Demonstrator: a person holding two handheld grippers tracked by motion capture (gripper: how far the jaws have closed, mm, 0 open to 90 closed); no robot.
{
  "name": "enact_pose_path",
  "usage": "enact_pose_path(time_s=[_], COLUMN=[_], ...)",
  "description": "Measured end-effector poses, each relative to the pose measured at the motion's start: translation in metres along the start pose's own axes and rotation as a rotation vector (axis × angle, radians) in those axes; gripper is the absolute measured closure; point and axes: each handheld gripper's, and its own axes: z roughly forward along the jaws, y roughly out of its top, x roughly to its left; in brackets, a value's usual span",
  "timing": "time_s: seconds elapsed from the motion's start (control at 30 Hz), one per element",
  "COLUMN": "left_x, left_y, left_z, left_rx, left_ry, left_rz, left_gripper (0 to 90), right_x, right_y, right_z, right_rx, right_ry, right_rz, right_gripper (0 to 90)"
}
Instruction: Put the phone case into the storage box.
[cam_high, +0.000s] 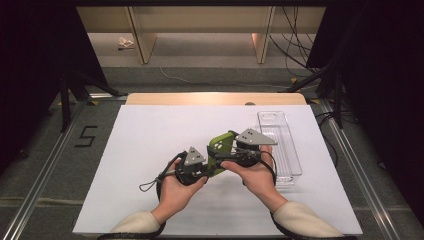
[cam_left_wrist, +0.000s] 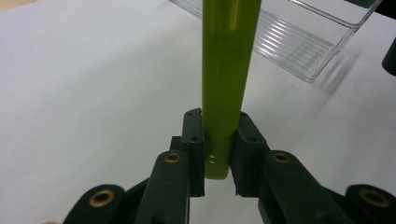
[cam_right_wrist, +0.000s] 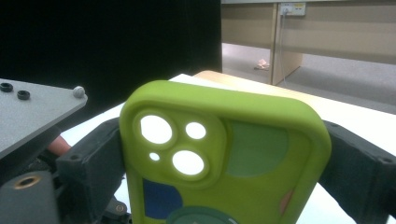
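Both hand-held grippers (cam_high: 220, 155) clamp the green phone case (cam_high: 221, 145) edges beside the clear tray (cam_high: 295, 150).

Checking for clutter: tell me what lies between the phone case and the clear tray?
Bare white table between phone case and clear tray, in the left gripper view.

A white sheet (cam_high: 150, 150) covers a pale wooden table (cam_high: 215, 98) standing on grey carpet (cam_high: 45, 165) marked with a black numeral 5 (cam_high: 86, 136). Beyond it, light wooden shelving (cam_high: 200, 30) stands against the far wall, with cables (cam_high: 292, 45) trailing down. Black curtains (cam_high: 30, 60) flank both sides.
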Motion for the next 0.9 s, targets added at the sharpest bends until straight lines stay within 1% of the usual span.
enact_pose_path(time_s=[0.17, 0.9], left_x=[0.0005, 0.0013], left_y=[-0.0001, -0.0002], left_z=[0.0000, 0.0004], left_rx=[-0.001, -0.008], left_ry=[0.002, 0.003], left_rz=[-0.003, -0.005], left_gripper=[77.6, 77.3], right_x=[0.0009, 0.0026], right_y=[-0.0004, -0.0005], right_z=[0.0000, 0.0004], right_rx=[-0.002, -0.020], right_ry=[-0.005, -0.003], right_rz=[-0.005, -0.023], right_gripper=[14.0, 15.7])
